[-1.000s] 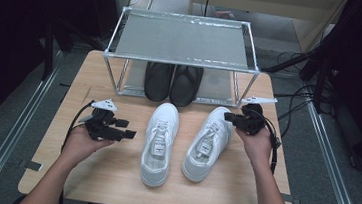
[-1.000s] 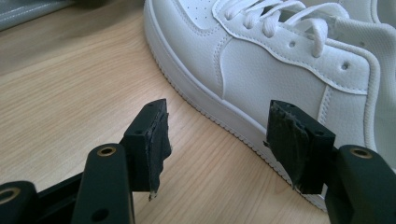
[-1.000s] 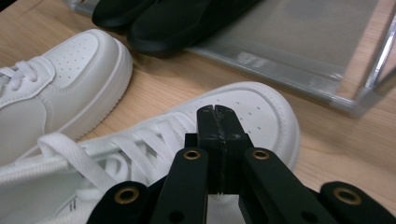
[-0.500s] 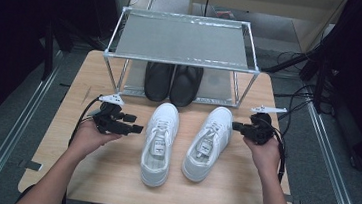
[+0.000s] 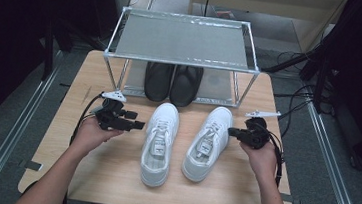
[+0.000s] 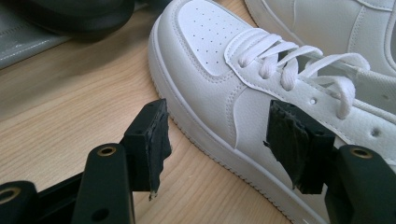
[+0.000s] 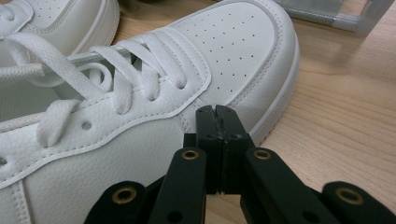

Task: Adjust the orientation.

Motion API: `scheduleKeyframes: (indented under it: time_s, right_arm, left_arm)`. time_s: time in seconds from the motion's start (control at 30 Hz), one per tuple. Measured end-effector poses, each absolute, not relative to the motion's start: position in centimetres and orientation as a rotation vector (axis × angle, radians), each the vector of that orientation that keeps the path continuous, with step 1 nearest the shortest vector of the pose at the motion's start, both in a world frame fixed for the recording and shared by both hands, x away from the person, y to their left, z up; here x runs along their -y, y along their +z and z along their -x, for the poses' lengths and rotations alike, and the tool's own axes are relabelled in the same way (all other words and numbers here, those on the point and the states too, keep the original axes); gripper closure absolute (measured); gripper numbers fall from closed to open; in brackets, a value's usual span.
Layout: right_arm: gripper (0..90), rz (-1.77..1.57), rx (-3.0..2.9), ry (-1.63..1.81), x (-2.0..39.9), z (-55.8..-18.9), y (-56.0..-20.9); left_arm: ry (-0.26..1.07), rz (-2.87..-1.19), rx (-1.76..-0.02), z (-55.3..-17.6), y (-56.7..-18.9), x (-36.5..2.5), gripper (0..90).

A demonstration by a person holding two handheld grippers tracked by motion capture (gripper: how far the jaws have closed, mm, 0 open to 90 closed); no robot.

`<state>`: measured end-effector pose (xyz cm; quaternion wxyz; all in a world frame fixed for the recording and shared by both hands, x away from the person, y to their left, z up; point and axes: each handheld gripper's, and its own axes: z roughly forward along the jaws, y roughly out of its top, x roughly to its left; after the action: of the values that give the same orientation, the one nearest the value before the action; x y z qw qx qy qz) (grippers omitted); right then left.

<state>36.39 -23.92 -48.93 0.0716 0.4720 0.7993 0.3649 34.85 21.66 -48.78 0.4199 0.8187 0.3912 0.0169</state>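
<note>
Two white sneakers lie side by side on the wooden table [image 5: 111, 175], toes toward the rack: the left sneaker [image 5: 159, 141] and the right sneaker [image 5: 209, 141]. My left gripper [image 5: 137, 125] is open, level with the left sneaker's [image 6: 219, 70] outer side, a short gap away, nothing between its pads [image 6: 156, 140]. Jaws pressed together and empty, my right gripper [image 5: 231, 132] is shut, its tip close against the outer side of the right sneaker [image 7: 140, 93]; whether it touches I cannot tell.
A metal-framed rack [image 5: 182, 38] stands at the back of the table, with a pair of black shoes [image 5: 172, 82] on its lower shelf. Cables trail from both grippers. Bare wood lies in front of the sneakers.
Both hands have drifted a little toward the near edge of the table. The left gripper stays open and the right gripper stays shut. The sneakers have not moved.
</note>
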Motion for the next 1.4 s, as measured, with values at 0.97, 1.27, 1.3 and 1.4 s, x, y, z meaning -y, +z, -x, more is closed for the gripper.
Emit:
scheduleKeyframes:
  time_s: [0.97, 1.27, 1.3, 1.4]
  right_arm:
    - [90.0, -1.372, -2.434, 1.113, 22.2, -37.9, -49.0]
    - [90.0, -1.321, -2.476, 1.125, 20.6, -38.5, -49.0]
    - [90.0, -1.314, -2.483, 1.127, 20.4, -38.5, -49.0]
    - [90.0, -1.302, -2.497, 1.136, 19.9, -38.6, -49.0]
  left_arm:
    - [0.048, -2.022, -1.012, -33.1, -48.9, -23.0, 40.0]
    - [0.048, -2.021, -1.015, -32.3, -48.9, -23.3, 41.0]
    - [0.047, -2.021, -1.019, -32.2, -48.9, -23.4, 41.0]
    - [0.047, -2.016, -1.026, -32.1, -49.0, -23.5, 41.0]
